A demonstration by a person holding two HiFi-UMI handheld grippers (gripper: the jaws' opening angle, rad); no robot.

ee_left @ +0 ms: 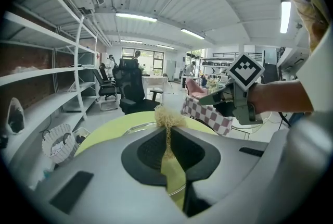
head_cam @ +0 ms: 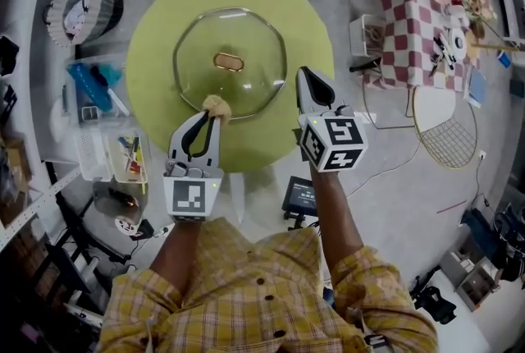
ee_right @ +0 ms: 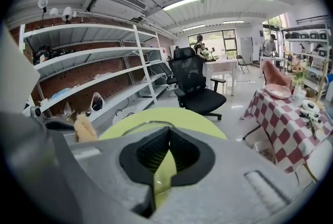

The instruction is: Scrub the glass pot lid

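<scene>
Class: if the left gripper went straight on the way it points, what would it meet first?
The left gripper, shut on a tan scrubber, points at the glass pot lid; the scrubber probably meets its near rim first.

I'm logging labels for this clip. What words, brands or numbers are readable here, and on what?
No legible text anywhere.
Left marker cube: black-and-white square pattern only, no letters.
Right marker cube: the same.
Small dark screen: too small to read.
</scene>
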